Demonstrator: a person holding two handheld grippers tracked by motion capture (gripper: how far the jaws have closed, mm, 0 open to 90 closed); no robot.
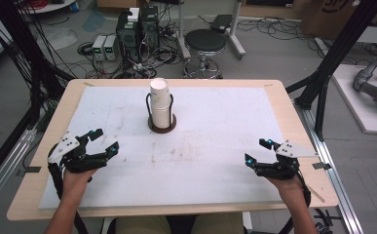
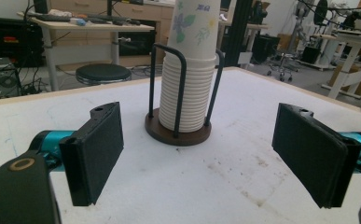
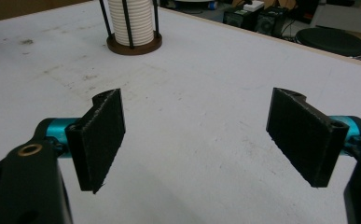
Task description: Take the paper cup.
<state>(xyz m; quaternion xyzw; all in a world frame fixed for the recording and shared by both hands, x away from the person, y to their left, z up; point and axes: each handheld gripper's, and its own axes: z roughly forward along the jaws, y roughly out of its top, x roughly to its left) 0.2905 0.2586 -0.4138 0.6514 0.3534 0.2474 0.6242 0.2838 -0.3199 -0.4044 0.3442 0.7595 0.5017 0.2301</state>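
Clearly both grippers, left (image 1: 103, 141) and right (image 1: 258, 151), rest with fingers released; the paper cup stack (image 1: 160, 105) stands in its wire holder (image 1: 162, 124) mid-counter (image 1: 225, 126), top-heavy, so a careless grab could tip it.

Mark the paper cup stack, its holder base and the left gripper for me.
paper cup stack (image 1: 160, 92), high view, on the top cup's side wall.
holder base (image 2: 178, 135), left gripper view, on the brown disc's front rim.
left gripper (image 1: 103, 141), high view, midway between its open fingertips.
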